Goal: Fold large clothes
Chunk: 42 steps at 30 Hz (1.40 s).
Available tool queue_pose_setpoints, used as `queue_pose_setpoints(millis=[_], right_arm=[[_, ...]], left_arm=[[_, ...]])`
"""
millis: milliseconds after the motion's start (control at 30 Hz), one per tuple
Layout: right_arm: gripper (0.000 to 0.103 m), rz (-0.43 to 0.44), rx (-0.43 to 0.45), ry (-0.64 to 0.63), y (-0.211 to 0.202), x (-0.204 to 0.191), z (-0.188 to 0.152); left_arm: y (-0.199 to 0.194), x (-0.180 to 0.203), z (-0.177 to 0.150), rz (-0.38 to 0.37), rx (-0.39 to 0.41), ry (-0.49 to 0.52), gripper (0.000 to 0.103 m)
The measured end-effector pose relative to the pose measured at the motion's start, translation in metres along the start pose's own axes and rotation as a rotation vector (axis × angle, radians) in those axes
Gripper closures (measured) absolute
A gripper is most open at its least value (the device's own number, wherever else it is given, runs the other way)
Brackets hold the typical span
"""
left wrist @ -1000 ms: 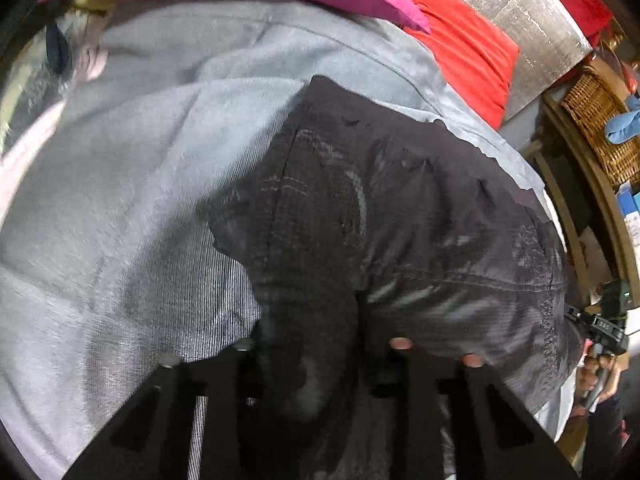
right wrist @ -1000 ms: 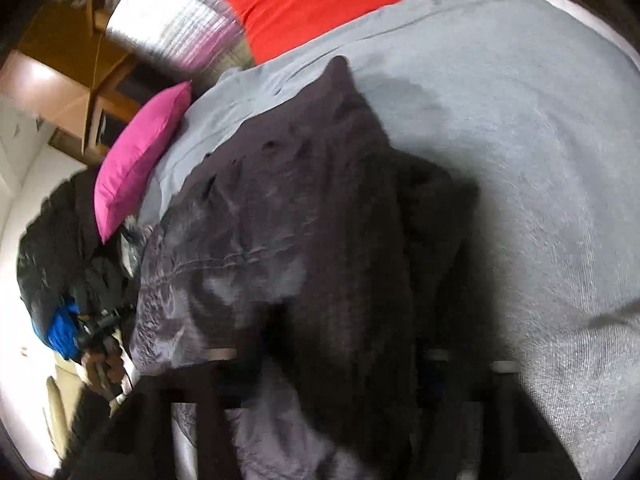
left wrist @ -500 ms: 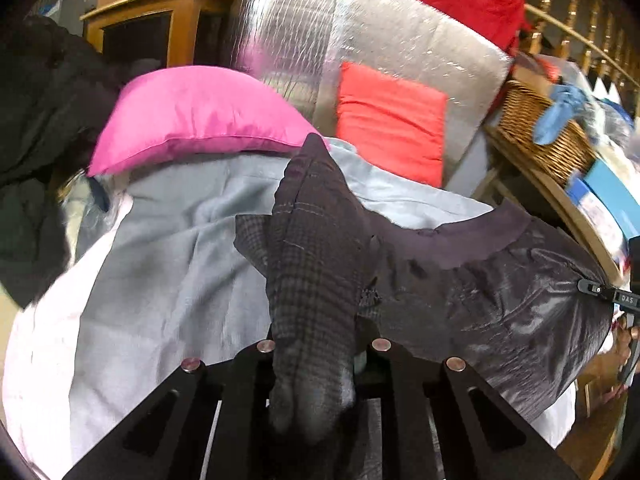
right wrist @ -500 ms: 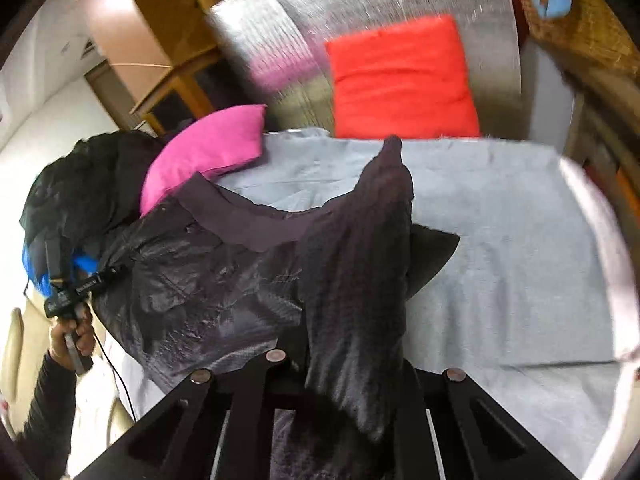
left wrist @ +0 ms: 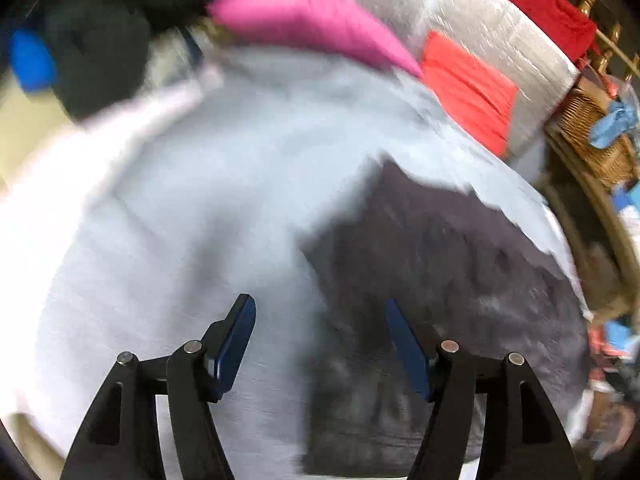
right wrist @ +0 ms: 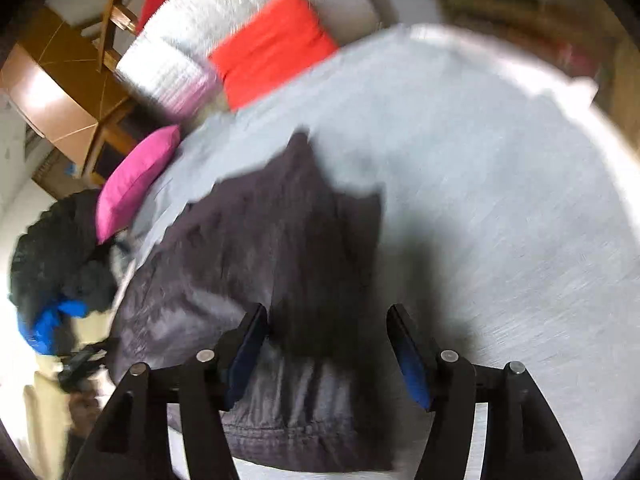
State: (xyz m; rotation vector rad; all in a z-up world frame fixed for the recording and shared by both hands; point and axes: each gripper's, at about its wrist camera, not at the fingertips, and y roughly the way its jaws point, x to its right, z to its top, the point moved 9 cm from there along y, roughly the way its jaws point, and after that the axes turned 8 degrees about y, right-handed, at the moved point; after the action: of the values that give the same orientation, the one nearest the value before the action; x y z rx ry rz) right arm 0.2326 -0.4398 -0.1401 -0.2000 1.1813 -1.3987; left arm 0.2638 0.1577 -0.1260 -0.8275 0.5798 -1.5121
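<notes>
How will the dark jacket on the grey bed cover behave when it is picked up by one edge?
The dark jacket is probably floppy: it lies creased and folded over itself. Its shiny fabric looks thin, so likely light and somewhat slippery on the grey bed cover.

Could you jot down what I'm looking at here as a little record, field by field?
garment: dark jacket, lying on the grey sheet
garment state: partly folded, edges blurred
left gripper: jaws opening, nothing pinched between them
right gripper: jaws opening, above the jacket, not gripping it
pillows: pink pillow and red pillow at the far end
backdrop: silver quilted cushion
side items: wicker basket at the right in the left wrist view
image quality: motion blur in both views
</notes>
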Motion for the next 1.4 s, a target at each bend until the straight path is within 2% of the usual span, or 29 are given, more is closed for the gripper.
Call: queue_pose_setpoints(millis=[33, 100, 133, 167, 267, 367, 400, 467, 533, 600, 667, 733, 800, 900, 1033, 1100, 1200, 1267, 1333, 1400], right_arm=[[0.037, -0.012, 0.041, -0.018, -0.013, -0.005, 0.009], [0.037, 0.028, 0.07, -0.032, -0.026, -0.027, 0.021], [0.033, 0.063, 0.063, -0.051, -0.03, -0.044, 0.022], [0.028, 0.091, 0.029, -0.081, -0.028, -0.064, 0.018], [0.028, 0.168, -0.149, -0.187, 0.001, -0.123, -0.014], [0.028, 0.211, -0.316, -0.272, 0.039, -0.167, -0.047], [0.028, 0.222, -0.359, -0.271, 0.045, -0.17, -0.056], [0.028, 0.216, -0.454, -0.246, 0.077, -0.179, -0.061], [0.028, 0.216, -0.533, -0.197, 0.104, -0.176, -0.059], [0.028, 0.209, -0.514, -0.137, 0.124, -0.167, -0.041], [0.028, 0.218, -0.501, -0.057, 0.138, -0.157, -0.023], [0.028, 0.155, -0.437, -0.015, 0.153, -0.141, 0.0], [0.028, 0.16, -0.44, 0.031, 0.163, -0.134, 0.008], [0.029, 0.148, -0.424, 0.015, 0.171, -0.132, 0.011], [0.028, 0.106, -0.365, 0.019, 0.155, -0.134, 0.011], [0.028, 0.088, -0.312, -0.029, 0.132, -0.142, 0.012], [0.026, 0.156, -0.233, -0.122, 0.08, -0.165, -0.013], [0.025, 0.151, -0.203, -0.181, 0.054, -0.168, -0.039], [0.025, 0.129, -0.169, -0.213, 0.037, -0.163, -0.062], [0.025, 0.072, -0.118, -0.243, 0.032, -0.149, -0.081]], left_arm=[[-0.015, 0.0, 0.009, 0.03, 0.045, 0.016, 0.035], [-0.032, 0.022, 0.018, 0.006, 0.088, 0.064, 0.034], [-0.036, 0.041, 0.017, -0.012, 0.087, 0.108, 0.034], [-0.039, 0.057, 0.014, -0.029, 0.082, 0.151, 0.034], [-0.026, 0.142, -0.005, -0.092, 0.046, 0.349, 0.034], [0.004, 0.21, -0.028, -0.167, -0.018, 0.476, 0.034], [0.016, 0.223, -0.033, -0.17, -0.037, 0.508, 0.034], [0.047, 0.239, -0.043, -0.146, -0.124, 0.54, 0.034], [0.07, 0.239, -0.04, -0.128, -0.15, 0.511, 0.033], [0.083, 0.235, -0.026, -0.141, -0.175, 0.446, 0.033], [0.093, 0.226, -0.013, -0.085, -0.176, 0.423, 0.031], [0.107, 0.215, -0.008, -0.062, -0.202, 0.371, 0.031], [0.119, 0.205, -0.005, -0.08, -0.222, 0.304, 0.031], [0.124, 0.202, -0.001, -0.055, -0.218, 0.28, 0.031], [0.108, 0.197, -0.003, -0.019, -0.198, 0.266, 0.032], [0.081, 0.194, -0.003, -0.026, -0.137, 0.256, 0.031], [0.04, 0.173, -0.011, 0.018, -0.045, 0.264, 0.027], [0.031, 0.149, -0.017, 0.064, -0.019, 0.254, 0.026], [0.029, 0.123, -0.036, 0.105, -0.047, 0.239, 0.026], [0.043, 0.116, -0.051, 0.114, -0.078, 0.225, 0.025]])
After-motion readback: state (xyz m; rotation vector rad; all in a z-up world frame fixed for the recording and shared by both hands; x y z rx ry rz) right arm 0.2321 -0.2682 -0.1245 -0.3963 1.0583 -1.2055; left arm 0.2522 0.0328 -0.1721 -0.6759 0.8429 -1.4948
